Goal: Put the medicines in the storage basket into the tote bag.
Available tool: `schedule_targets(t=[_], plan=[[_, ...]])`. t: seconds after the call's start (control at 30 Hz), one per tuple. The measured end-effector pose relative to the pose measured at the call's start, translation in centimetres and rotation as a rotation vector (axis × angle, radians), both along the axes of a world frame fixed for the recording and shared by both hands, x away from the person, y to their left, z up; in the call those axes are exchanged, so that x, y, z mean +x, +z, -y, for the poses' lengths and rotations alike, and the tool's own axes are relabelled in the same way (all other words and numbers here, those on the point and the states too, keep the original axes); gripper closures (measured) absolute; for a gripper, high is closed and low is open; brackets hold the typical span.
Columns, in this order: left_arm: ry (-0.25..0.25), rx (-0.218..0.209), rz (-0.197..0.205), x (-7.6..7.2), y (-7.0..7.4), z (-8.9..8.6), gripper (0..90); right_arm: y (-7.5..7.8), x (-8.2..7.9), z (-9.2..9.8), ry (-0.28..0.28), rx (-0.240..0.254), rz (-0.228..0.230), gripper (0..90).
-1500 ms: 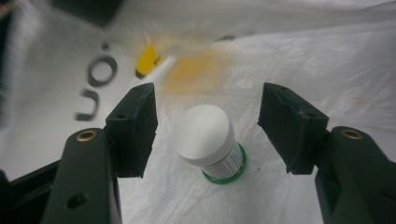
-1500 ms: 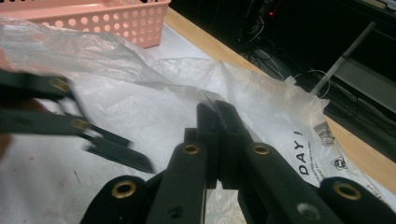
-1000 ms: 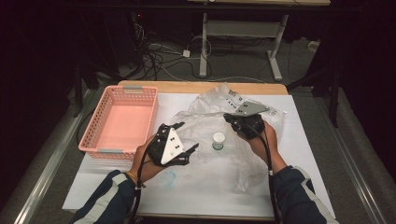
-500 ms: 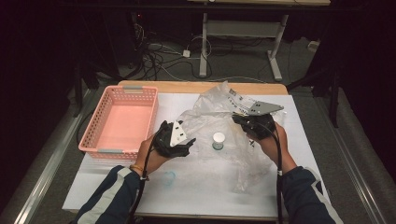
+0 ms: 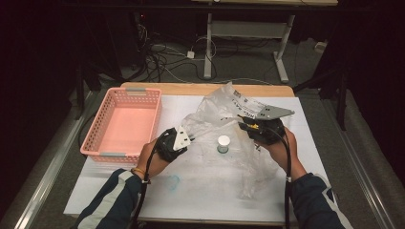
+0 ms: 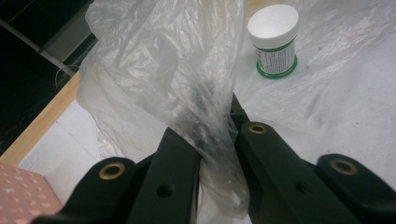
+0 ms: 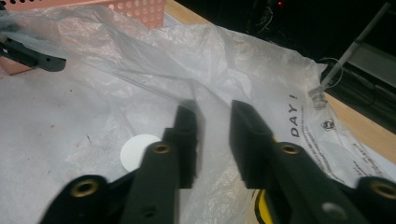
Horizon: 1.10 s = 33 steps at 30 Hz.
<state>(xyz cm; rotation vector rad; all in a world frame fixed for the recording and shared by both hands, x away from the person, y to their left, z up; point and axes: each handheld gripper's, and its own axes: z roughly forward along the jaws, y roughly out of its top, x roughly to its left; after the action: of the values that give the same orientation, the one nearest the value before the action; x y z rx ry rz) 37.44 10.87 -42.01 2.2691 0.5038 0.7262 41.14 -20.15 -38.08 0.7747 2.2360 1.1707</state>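
Note:
A crumpled clear plastic bag (image 5: 224, 112) lies on the white table cover, and a small white-capped jar (image 5: 223, 143) with a green label stands on the cover beside it. My left gripper (image 5: 188, 138) is at the bag's left edge. Its jaws have just been closing and are now shut on a bunched fold of the plastic bag (image 6: 163, 70), with the jar (image 6: 274, 39) beyond. My right gripper (image 5: 243, 123) is at the bag's right side. Its jaws (image 7: 212, 116) have just been opening and stand apart, with loose film (image 7: 243, 60) draped at them. The jar's cap (image 7: 135, 151) shows through the plastic.
An empty pink plastic basket (image 5: 138, 90) stands at the table's left. The wooden table edge (image 5: 191, 89) runs along the back. A faint bluish ring mark (image 5: 173, 181) lies on the white cover (image 5: 200, 200) near the front. The left gripper (image 7: 28, 53) shows far off in the right gripper view.
The left gripper has moved in to the bag's left edge, turned, and closed on the plastic. The right gripper's jaws have parted from shut.

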Motion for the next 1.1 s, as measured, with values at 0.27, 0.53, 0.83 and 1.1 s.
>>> schedule_targets(t=[0.27,0.53,0.83,1.1], plan=[[0.009,-0.009,0.008,0.0,0.1,-0.6,86.4,0.5,-4.3,1.7,-0.010,0.025,0.073,42.2],[0.021,-0.015,0.009,-0.2,0.3,-1.1,86.4,-1.0,-8.6,5.1,0.020,0.019,0.030,32.0],[0.030,-0.015,0.006,-0.3,0.3,-1.3,86.3,-4.6,-11.5,6.8,0.086,-0.060,-0.057,22.1],[0.034,-0.026,0.022,-0.2,0.6,-1.6,86.2,-6.7,-11.4,5.5,0.112,-0.223,-0.053,24.6]])
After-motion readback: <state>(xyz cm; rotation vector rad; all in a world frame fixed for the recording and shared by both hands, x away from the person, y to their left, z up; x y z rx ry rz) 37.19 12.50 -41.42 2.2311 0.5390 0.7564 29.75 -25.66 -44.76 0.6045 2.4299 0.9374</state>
